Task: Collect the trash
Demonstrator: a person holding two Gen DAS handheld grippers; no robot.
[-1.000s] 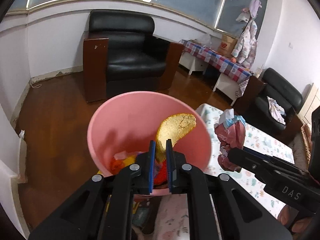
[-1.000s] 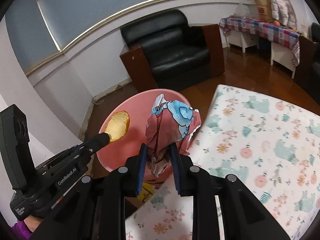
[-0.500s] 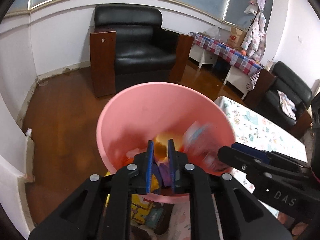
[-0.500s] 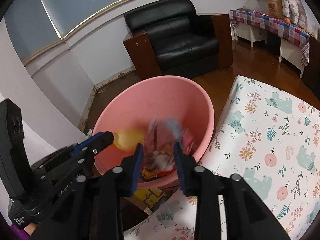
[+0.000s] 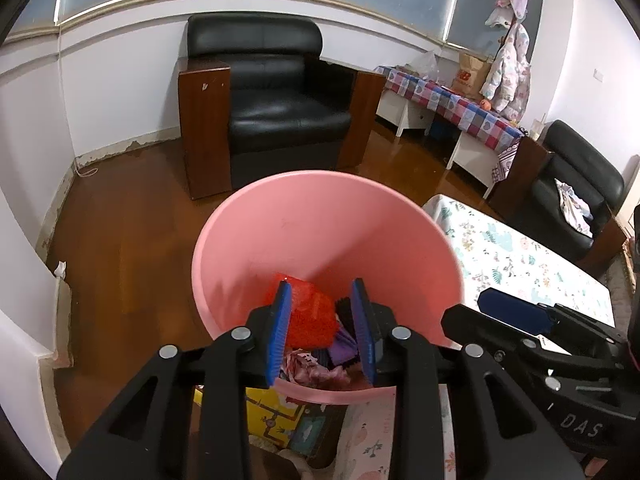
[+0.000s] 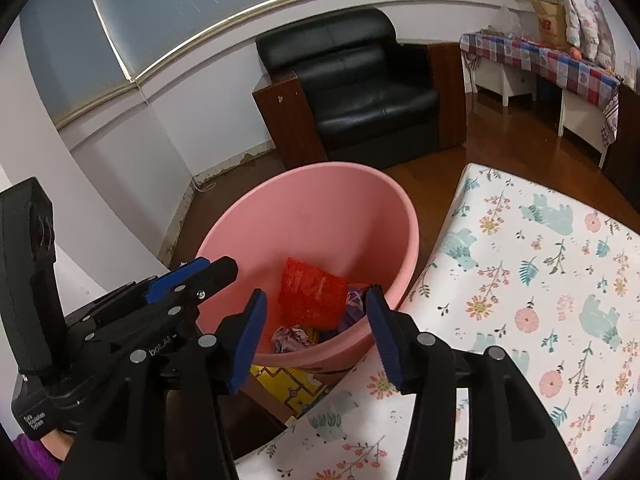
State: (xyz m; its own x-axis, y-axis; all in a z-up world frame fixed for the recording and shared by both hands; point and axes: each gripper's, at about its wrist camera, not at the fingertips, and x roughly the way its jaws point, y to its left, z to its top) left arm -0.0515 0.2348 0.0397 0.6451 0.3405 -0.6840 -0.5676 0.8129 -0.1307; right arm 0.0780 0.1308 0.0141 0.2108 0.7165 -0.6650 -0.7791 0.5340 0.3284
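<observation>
A pink bin (image 5: 320,216) stands beside the table and holds trash: a red mesh piece (image 5: 310,314), a crumpled pinkish wrapper (image 5: 308,372) and purple scraps (image 5: 342,344). The bin shows in the right wrist view (image 6: 320,208) with the red mesh (image 6: 310,298) and the wrapper (image 6: 290,338) inside. My left gripper (image 5: 322,330) is open and empty over the bin's near rim. My right gripper (image 6: 314,338) is open and empty just to its right, also over the rim. Each gripper shows in the other's view: the right gripper (image 5: 516,312), the left gripper (image 6: 192,276).
A table with a floral cloth (image 6: 540,280) lies to the right of the bin. A yellow box (image 6: 286,386) sits under the bin. A black armchair (image 5: 276,104) stands behind on the wood floor. A checked-cloth side table (image 5: 452,100) and another black chair (image 5: 576,184) are at the right.
Both grippers opened over the bin. The yellow bread piece left the left gripper and the crumpled wrapper left the right one; both dropped into the bin.
</observation>
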